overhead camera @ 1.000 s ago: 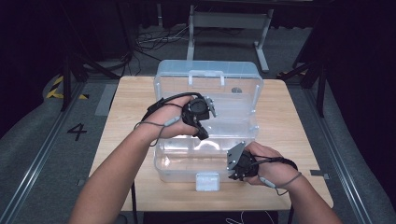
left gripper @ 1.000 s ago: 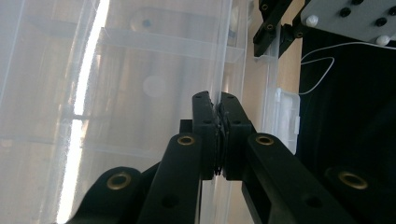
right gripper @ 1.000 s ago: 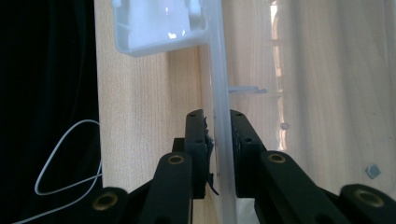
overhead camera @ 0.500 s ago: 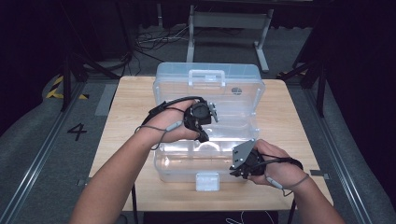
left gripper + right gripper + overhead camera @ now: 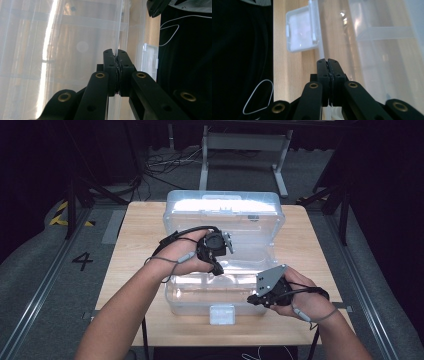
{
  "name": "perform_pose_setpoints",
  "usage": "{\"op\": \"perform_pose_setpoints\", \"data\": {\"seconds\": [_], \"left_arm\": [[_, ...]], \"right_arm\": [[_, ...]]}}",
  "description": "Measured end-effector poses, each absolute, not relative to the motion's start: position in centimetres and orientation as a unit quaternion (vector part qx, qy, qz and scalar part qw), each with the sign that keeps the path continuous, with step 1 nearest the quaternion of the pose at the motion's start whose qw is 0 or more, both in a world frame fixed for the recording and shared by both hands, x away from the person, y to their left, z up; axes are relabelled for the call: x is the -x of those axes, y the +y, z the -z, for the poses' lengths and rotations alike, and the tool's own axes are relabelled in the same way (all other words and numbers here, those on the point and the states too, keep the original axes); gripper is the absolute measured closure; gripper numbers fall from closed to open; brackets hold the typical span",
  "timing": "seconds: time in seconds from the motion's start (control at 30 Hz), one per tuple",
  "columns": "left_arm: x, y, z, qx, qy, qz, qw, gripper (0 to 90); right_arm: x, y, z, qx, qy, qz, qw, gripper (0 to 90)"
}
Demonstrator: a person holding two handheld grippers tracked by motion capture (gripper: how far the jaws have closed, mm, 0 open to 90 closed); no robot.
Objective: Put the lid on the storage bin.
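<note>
We are holding a black two-jaw tool in each hand over a clear plastic storage box (image 5: 200, 292) that is sitting in the middle of the light wooden table (image 5: 135, 245). The box is lying open: its lid (image 5: 225, 212) is leaning back toward the far edge of the table, and its base is reaching to the near edge, where a small white latch flap (image 5: 222, 314) is hanging off the front wall.

The left gripper (image 5: 218, 269) is clenching on the box's thin transparent wall; in the left gripper view the pads (image 5: 110, 65) are pressing together with that clear edge running up from between them (image 5: 117, 53). It is sitting over the middle of the box, near where the base is meeting the lid.

The right gripper (image 5: 251, 299) is working at the near right corner of the box, close to the table's near edge. Its jaws have just been closing, and in the right gripper view they are standing pinched tight (image 5: 328, 61), right at the rim of the box's front wall (image 5: 321, 50), with the white latch flap (image 5: 300, 28) just beyond. We cannot tell whether the rim is actually caught between those pads.
</note>
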State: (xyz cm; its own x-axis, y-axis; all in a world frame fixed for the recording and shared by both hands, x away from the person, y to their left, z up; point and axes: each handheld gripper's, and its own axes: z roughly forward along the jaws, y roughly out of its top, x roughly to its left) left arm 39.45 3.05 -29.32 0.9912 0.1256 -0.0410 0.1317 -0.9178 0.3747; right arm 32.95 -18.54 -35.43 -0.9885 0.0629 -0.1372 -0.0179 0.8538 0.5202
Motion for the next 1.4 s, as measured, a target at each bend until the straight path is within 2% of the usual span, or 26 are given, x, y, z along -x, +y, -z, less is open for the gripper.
{"op": "perform_pose_setpoints", "data": {"seconds": [0.67,1.03,1.4], "left_arm": [[-38.6,2.8,29.6,-0.982,0.062,-0.007,0.180,88.1],[-38.2,2.7,29.7,-0.983,0.059,-0.012,0.176,88.3],[-37.6,2.5,29.9,-0.984,0.056,-0.023,0.166,88.4]], "right_arm": [[-33.2,-20.8,33.1,-0.064,0.923,-0.371,0.076,90.0],[-34.5,-23.7,31.8,-0.193,0.850,-0.476,0.114,90.0],[-35.5,-26.0,31.6,-0.268,0.794,-0.531,0.126,90.0]]}}
